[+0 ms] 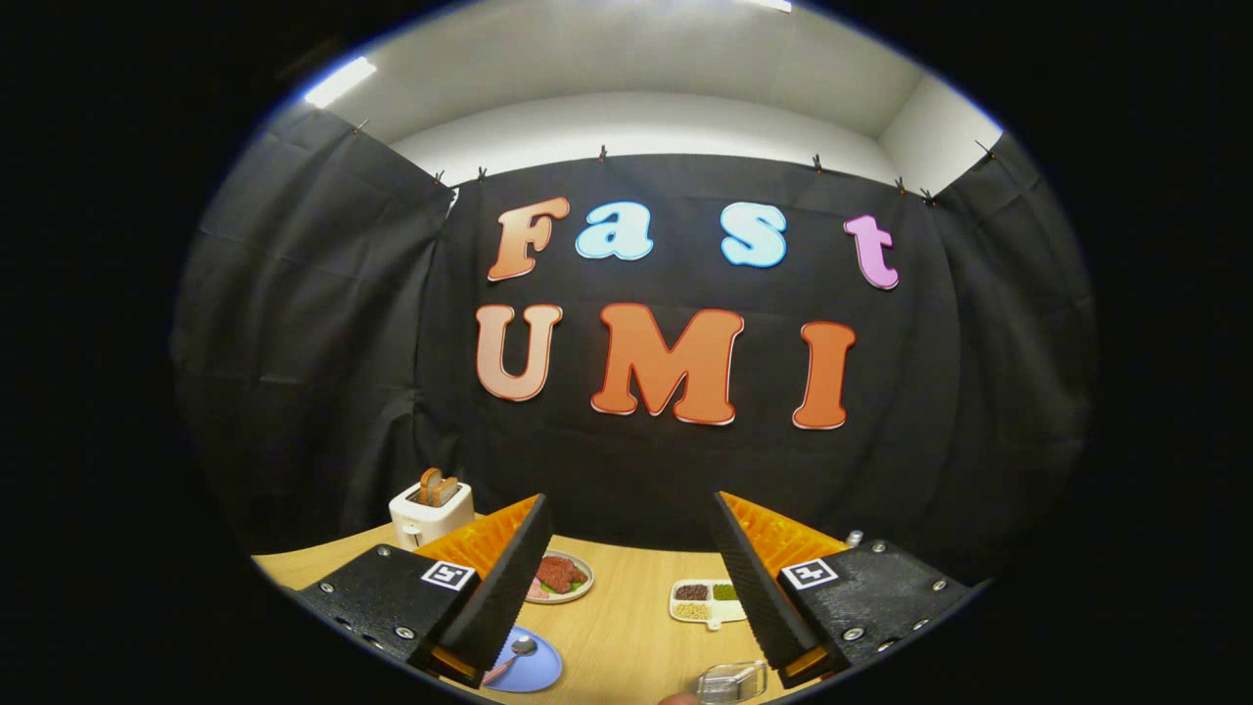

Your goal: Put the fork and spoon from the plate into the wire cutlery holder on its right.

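My gripper (626, 578) is held high above the wooden table (626, 617), open, with a wide gap and nothing between its fingers. A blue plate (533, 668) lies just inside the left finger (504, 587), partly hidden by it. A spoon (517, 650) rests on the plate with its bowl pointing away from me. I cannot make out a fork. A clear, shiny container (732, 681) sits near the table's front edge by the right finger (759, 587); I cannot tell whether it is the cutlery holder.
A white toaster (431, 511) with two slices of toast stands at the back left. A round plate of red food (560, 576) lies beyond the blue plate. A white divided dish (707, 599) with small portions sits toward the right finger.
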{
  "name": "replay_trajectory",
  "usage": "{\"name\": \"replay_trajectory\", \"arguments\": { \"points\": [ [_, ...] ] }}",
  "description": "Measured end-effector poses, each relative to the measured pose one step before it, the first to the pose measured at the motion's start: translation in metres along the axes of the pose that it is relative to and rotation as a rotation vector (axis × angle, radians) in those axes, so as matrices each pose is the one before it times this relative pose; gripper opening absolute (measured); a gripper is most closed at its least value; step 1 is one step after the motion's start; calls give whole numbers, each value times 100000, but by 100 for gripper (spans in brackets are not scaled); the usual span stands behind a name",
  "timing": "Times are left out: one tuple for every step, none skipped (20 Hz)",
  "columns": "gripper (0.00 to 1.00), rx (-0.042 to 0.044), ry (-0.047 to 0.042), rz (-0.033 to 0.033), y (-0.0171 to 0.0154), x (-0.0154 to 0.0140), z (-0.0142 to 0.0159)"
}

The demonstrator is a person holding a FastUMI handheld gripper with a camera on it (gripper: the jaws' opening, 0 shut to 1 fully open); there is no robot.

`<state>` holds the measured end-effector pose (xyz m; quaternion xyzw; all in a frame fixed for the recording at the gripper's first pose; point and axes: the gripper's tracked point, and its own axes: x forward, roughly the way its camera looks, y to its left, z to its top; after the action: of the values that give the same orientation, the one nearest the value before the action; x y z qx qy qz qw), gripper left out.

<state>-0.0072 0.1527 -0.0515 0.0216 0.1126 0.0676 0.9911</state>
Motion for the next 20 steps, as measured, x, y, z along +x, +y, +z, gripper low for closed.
{"name": "replay_trajectory", "arguments": {
  "points": [
    [98,1496,4294,-163,924,449,-1129],
    [98,417,4989,-296,746,533,-1222],
    [97,-280,5311,197,790,692,-1523],
    [97,116,5530,325,749,540,-1388],
    [97,920,5854,900,803,404,-1504],
    [97,1597,6013,1281,863,470,-1525],
    [97,1450,6128,1013,1086,750,-1620],
    [97,1046,5647,657,725,656,-1324],
    [97,390,5549,-215,513,764,-1299],
    [98,-211,5349,-180,393,547,-1065],
    [97,-719,4377,-240,569,424,-1181],
    [97,-1310,4409,-92,442,472,-980],
    [97,-1592,4574,297,461,547,-1024],
    [97,-1401,4529,584,461,561,-1056],
    [96,-1556,5476,1097,663,783,-1373],
    [96,-1472,6441,671,540,476,-1510],
    [96,-1165,5875,1023,495,738,-1328],
    [96,-492,5705,1151,357,815,-1063],
    [94,191,5781,1618,395,916,-1316],
    [94,699,5001,217,97,667,-833]
  ]
}}
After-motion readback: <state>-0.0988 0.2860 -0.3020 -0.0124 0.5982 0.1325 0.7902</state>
